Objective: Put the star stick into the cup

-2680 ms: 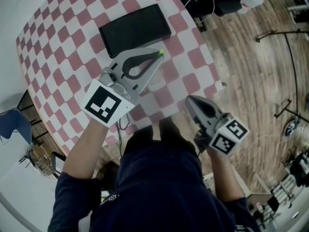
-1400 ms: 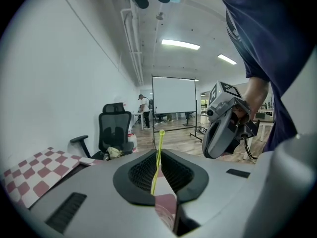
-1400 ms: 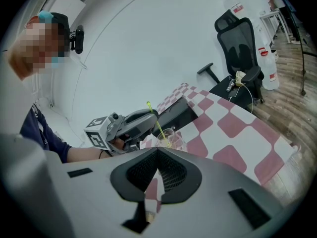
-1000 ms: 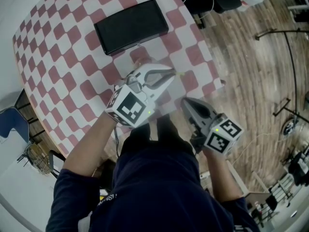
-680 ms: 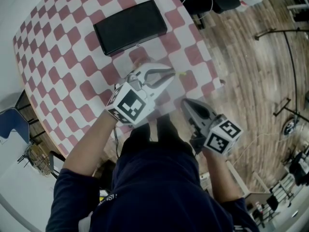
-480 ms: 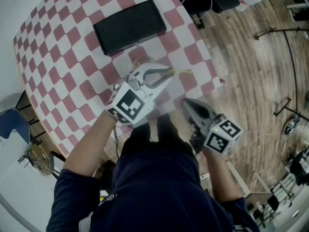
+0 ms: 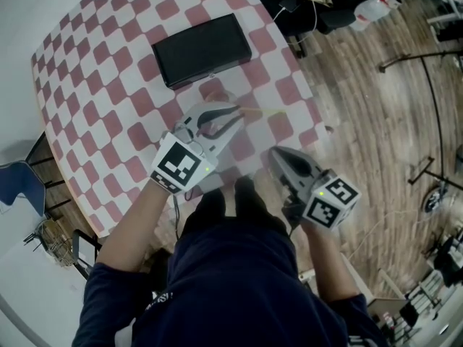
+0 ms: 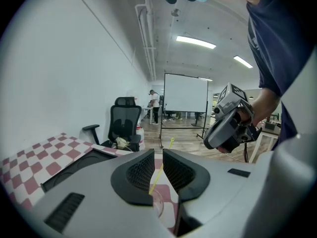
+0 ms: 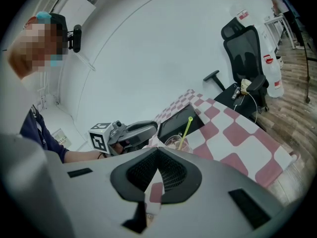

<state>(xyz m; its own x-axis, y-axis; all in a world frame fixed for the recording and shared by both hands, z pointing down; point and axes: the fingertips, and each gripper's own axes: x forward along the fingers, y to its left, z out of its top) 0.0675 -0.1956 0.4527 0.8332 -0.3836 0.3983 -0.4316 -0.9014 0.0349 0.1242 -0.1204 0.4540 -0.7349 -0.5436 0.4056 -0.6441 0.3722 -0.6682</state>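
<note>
- The clear plastic cup [image 9: 171, 144] stands on the counter [image 7: 87, 85], which wears a red-and-white checked cloth, on the side towards the person.
- The thin yellow-green star stick [image 9: 185, 132] stands inside the cup. Its foot is down in the cup, and its top leans out over the rim, away from the left hand-held gripper [image 7: 241, 112].
- The left hand-held gripper lies level, its tips just beside the cup. In the left gripper view its jaws stand a narrow slit apart, wider than the stick.
- The stick and the cup's rim show through that slit. In the right gripper view the stick is clear of the tips, so the jaws have hold of nothing.
- The right hand-held gripper [image 9: 158, 150] is held off the counter's edge, on the person's side of the cup and well apart from it. Its jaws are pressed together at the tips with nothing between them.
- A flat black rectangular box [image 7: 202, 49] lies on the counter beyond the cup, on the side away from the person.
- Past the counter's edge, further from the cup, there is a wood-plank floor [image 7: 376, 85]. A black office chair [image 9: 245, 48] stands on it.
</note>
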